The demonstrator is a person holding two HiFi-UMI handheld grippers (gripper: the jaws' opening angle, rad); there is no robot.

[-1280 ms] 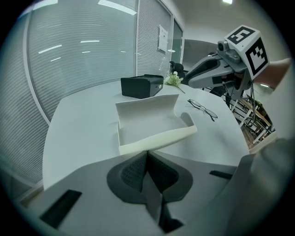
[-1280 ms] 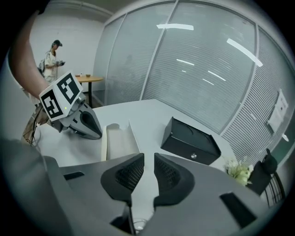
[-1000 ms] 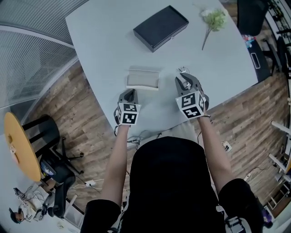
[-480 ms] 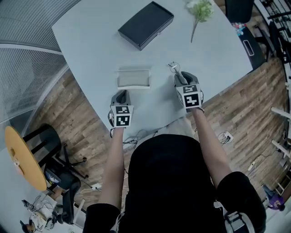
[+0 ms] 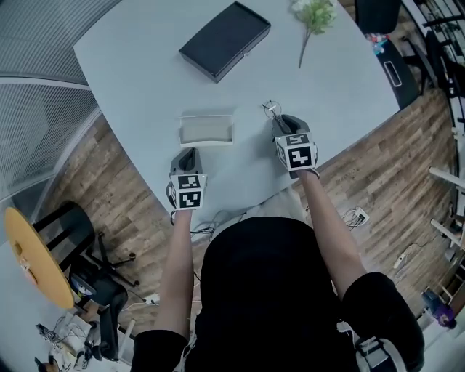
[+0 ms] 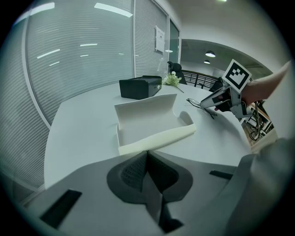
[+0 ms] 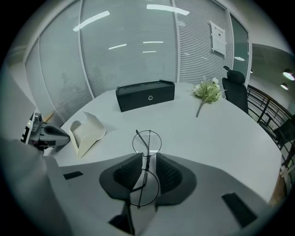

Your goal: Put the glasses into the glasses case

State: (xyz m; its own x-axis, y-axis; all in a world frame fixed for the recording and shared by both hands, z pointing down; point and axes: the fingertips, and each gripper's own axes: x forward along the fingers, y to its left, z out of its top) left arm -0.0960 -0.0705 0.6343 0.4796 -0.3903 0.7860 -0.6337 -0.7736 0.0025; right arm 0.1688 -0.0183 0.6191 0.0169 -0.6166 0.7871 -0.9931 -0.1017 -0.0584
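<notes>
Here, glasses, black box, tiny logo unreadable

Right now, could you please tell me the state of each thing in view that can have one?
Glasses: upright between the right gripper's jaws, gripped at the bridge.
Case: open, empty, on the table.
Black box: closed.
Flower sprig: lying flat on the table.
Left gripper: jaws together, empty.
Right gripper: jaws closing on the glasses.
</notes>
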